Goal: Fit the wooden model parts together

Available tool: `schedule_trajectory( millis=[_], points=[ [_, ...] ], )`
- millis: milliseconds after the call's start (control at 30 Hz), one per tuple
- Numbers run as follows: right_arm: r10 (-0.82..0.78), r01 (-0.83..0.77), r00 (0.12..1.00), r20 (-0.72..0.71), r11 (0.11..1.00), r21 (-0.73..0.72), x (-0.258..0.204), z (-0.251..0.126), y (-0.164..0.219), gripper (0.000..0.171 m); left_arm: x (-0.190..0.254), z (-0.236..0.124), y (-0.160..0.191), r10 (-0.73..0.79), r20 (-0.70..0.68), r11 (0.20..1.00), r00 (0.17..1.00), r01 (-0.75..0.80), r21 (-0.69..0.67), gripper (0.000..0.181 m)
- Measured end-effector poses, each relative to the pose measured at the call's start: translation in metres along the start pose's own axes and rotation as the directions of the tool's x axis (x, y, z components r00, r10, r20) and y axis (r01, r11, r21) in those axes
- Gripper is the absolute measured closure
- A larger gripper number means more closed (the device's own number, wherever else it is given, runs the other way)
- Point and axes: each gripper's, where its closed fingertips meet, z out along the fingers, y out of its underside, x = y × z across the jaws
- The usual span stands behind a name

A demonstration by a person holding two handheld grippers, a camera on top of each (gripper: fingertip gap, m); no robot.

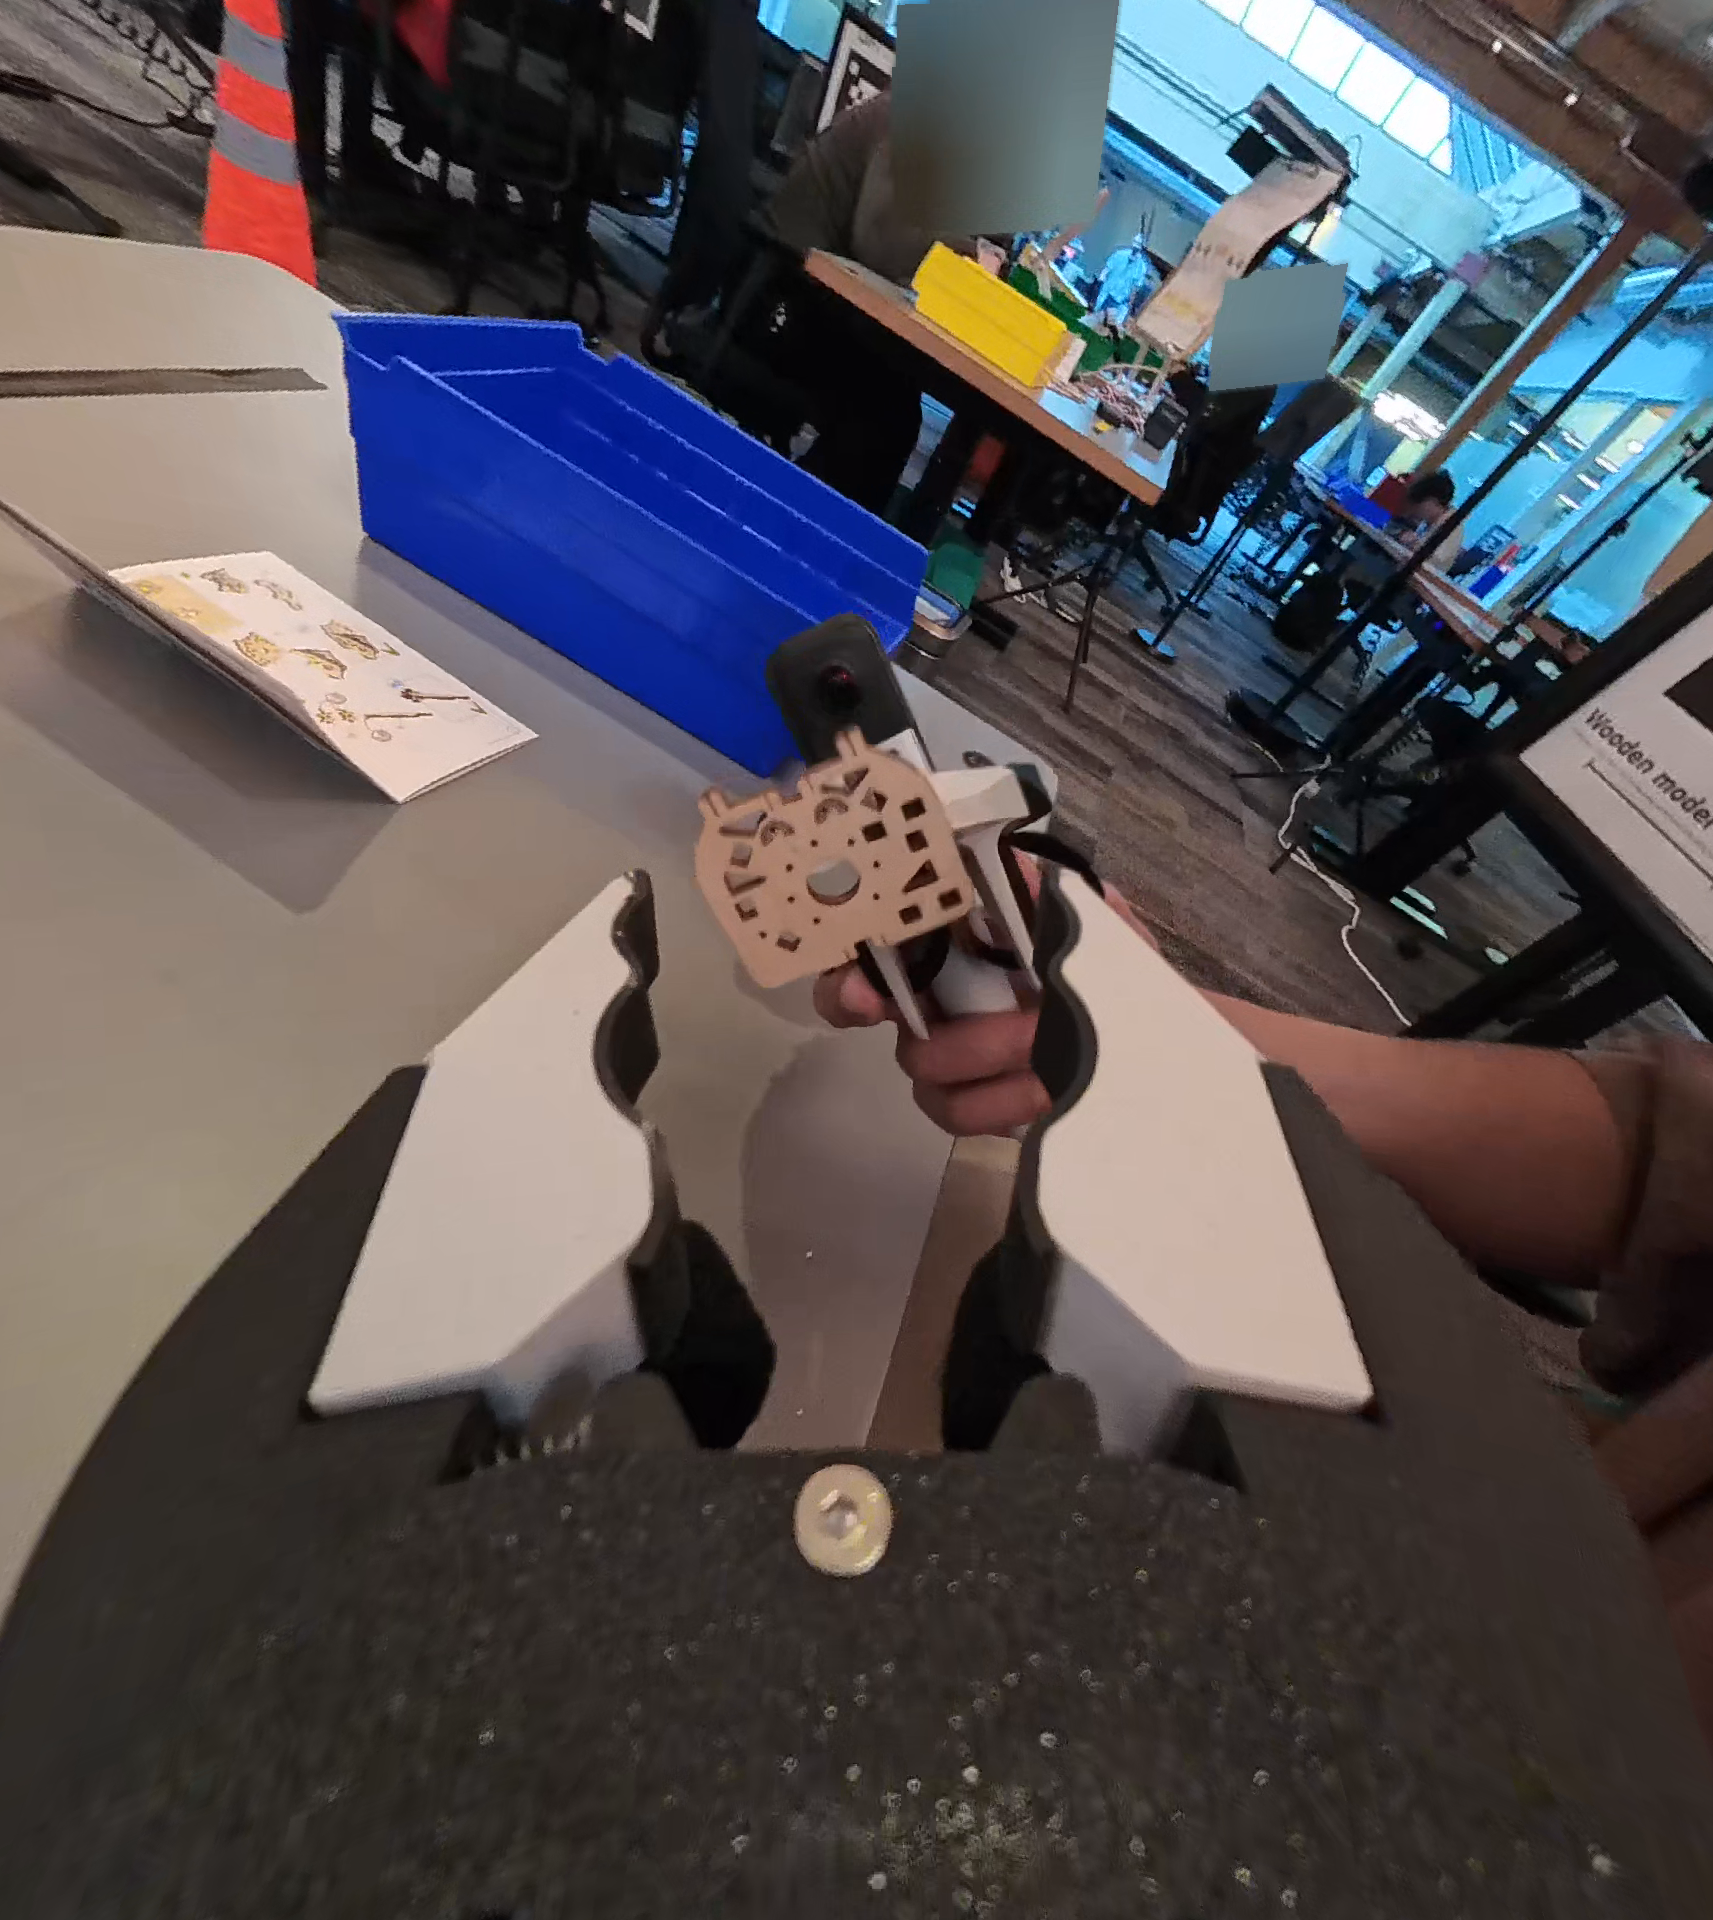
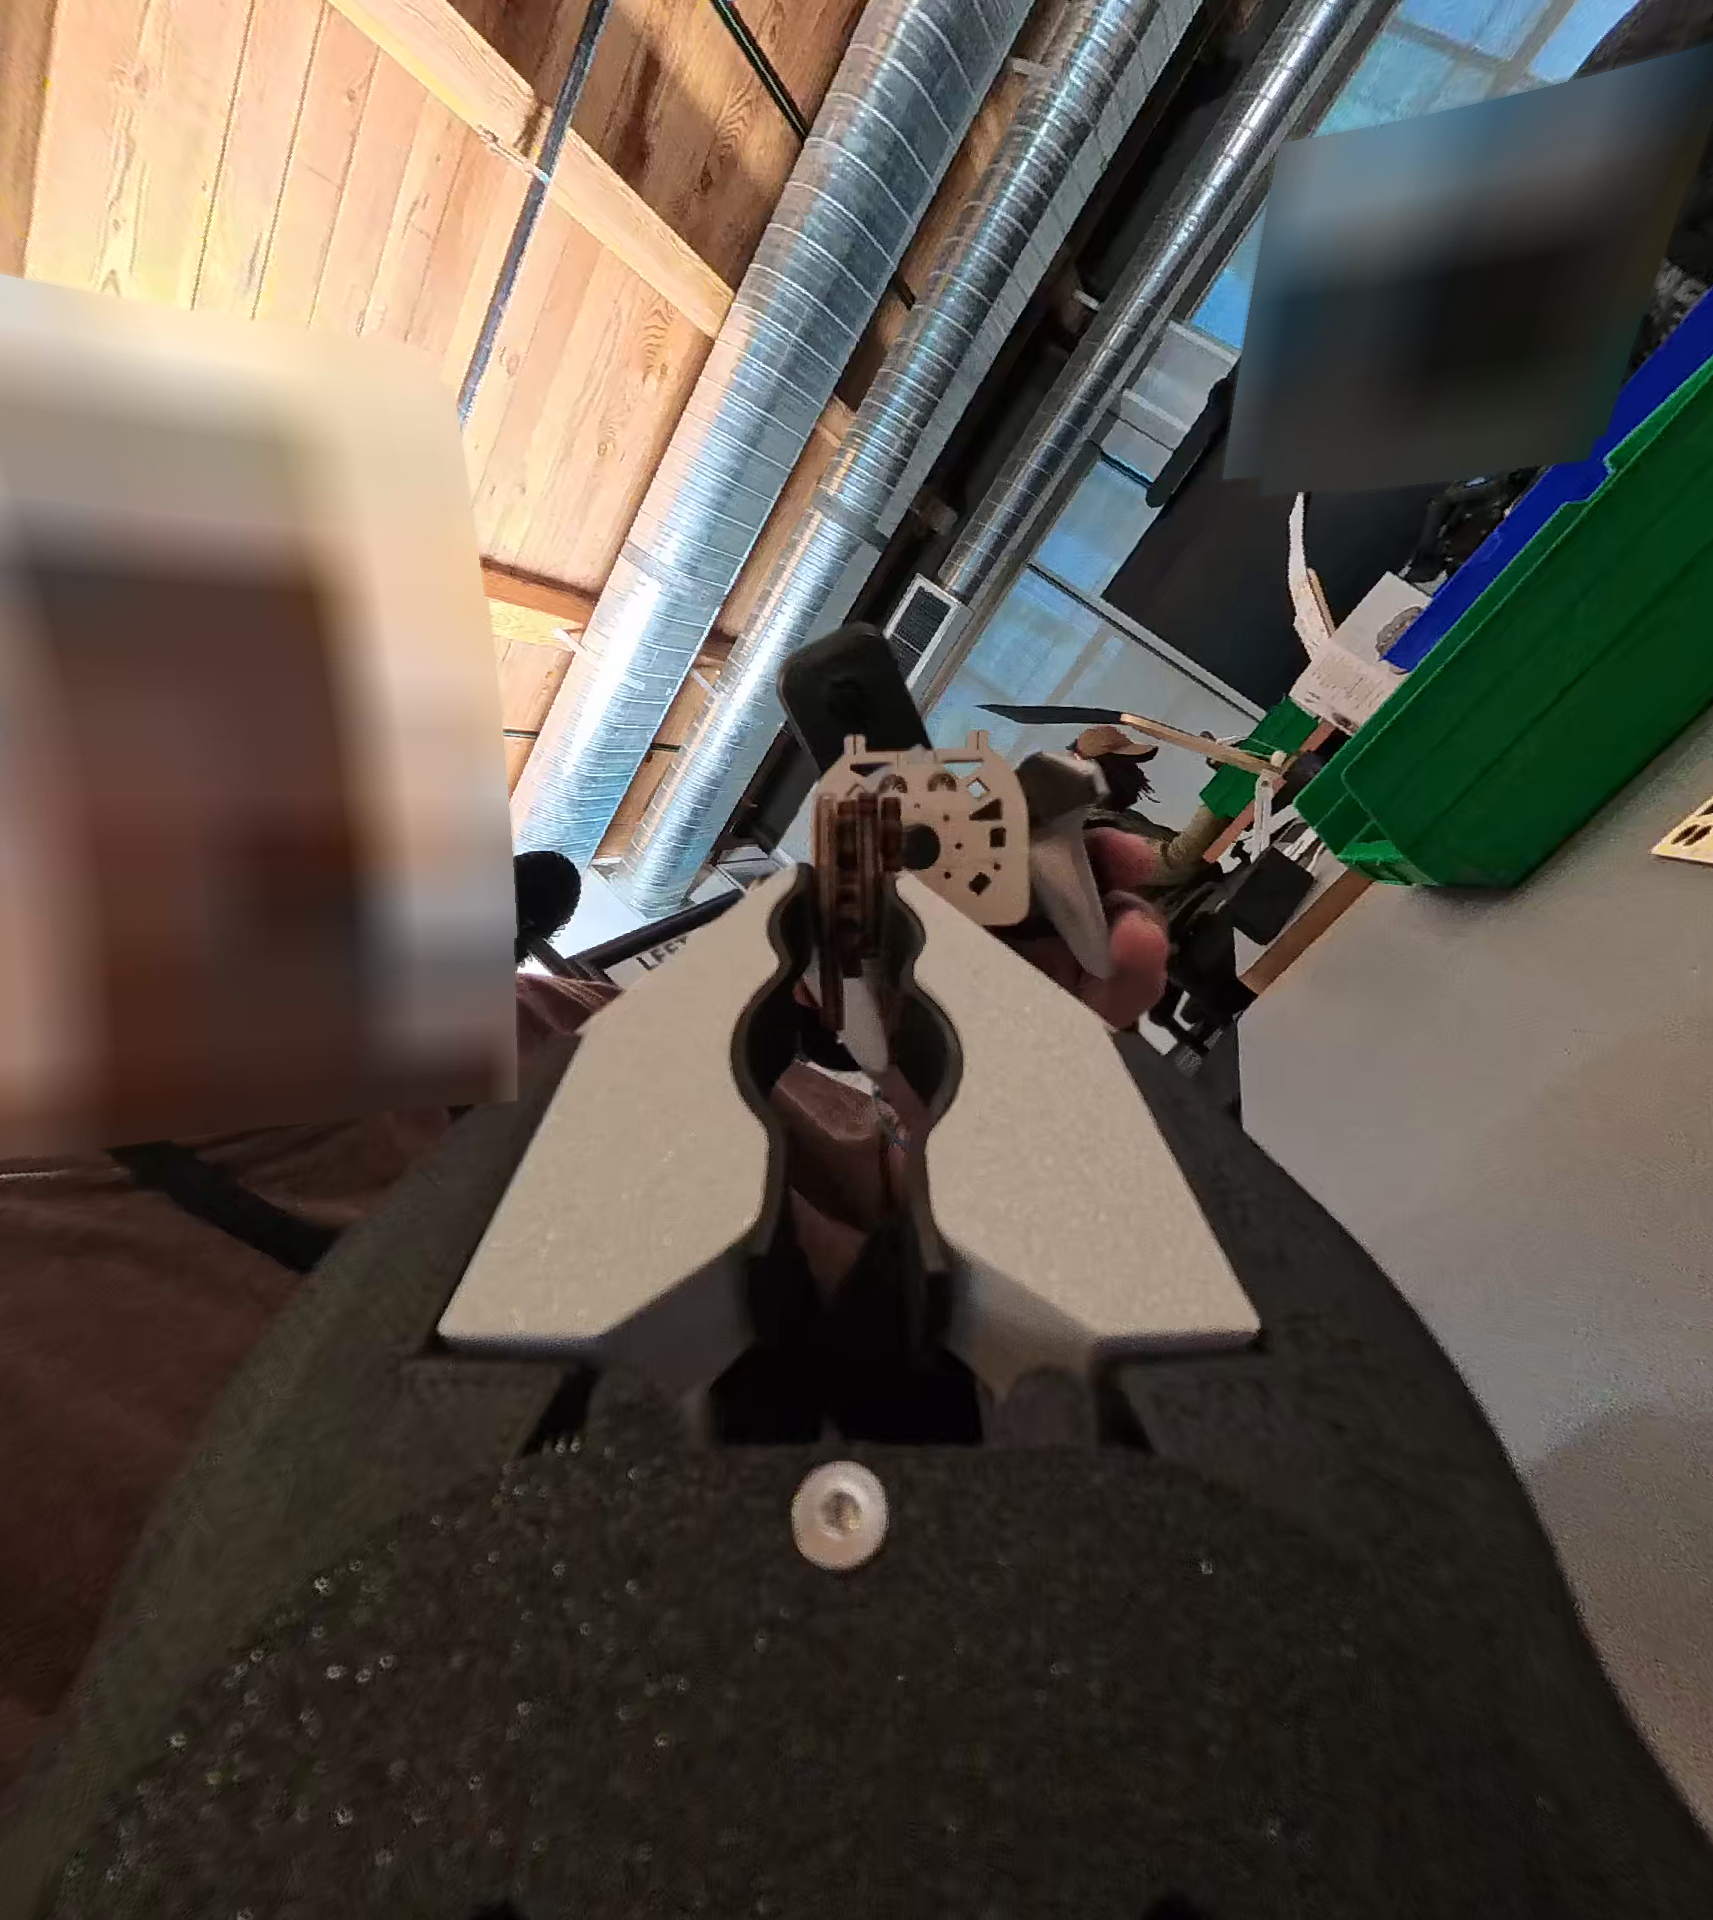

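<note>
L→R, left wrist view: folded booklet [image 1: 312, 665] on grey table [image 1: 104, 1039]; blue bin [image 1: 603, 520] behind it; left gripper [image 1: 847, 904] w/ fingers wide apart, nothing between. Just beyond its tips, wooden model parts [image 1: 831, 862] held above table edge, pinched edge-on by right gripper [image 2: 857, 904].

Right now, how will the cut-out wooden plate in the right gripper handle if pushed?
The wooden plate looks thin and flat: probably light, stiff. Its many cut-outs and small edge tabs could snap under hard squeezing. The right gripper pinches it near one edge, so a push may pivot it.
</note>
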Motion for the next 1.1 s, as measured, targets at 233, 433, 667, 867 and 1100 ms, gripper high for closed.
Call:
schedule_trajectory(
  millis=[233,433,667,867,1100],
  points=[
    [-0.037,0.036,0.999,-0.030,0.998,-0.045,0.003,0.005,0.007,0.160,-0.004,0.000,0.008,-0.045,0.010,0.999,0.999,0.045,-0.017,0.120],
    [-0.110,0.103,0.990,-0.088,0.991,-0.089,0.006,0.005,0.009,0.160,-0.004,-0.002,0.011,-0.062,-0.018,0.998,0.998,0.061,-0.019,0.130],
    [-0.237,0.207,0.955,-0.176,0.963,-0.173,0.008,0.008,0.011,0.159,-0.007,-0.005,0.013,-0.046,-0.050,0.999,0.998,0.046,0.008,0.130],
    [-0.339,0.276,0.900,-0.275,0.930,-0.242,0.016,0.004,0.011,0.151,-0.015,-0.004,0.018,0.010,-0.002,1.000,1.000,-0.010,0.001,0.130],
    [-0.435,0.323,0.779,-0.451,0.896,-0.305,0.035,-0.011,0.001,0.131,-0.041,-0.003,0.027,0.191,0.219,0.981,0.957,-0.176,-0.084,0.130]
  ],
)
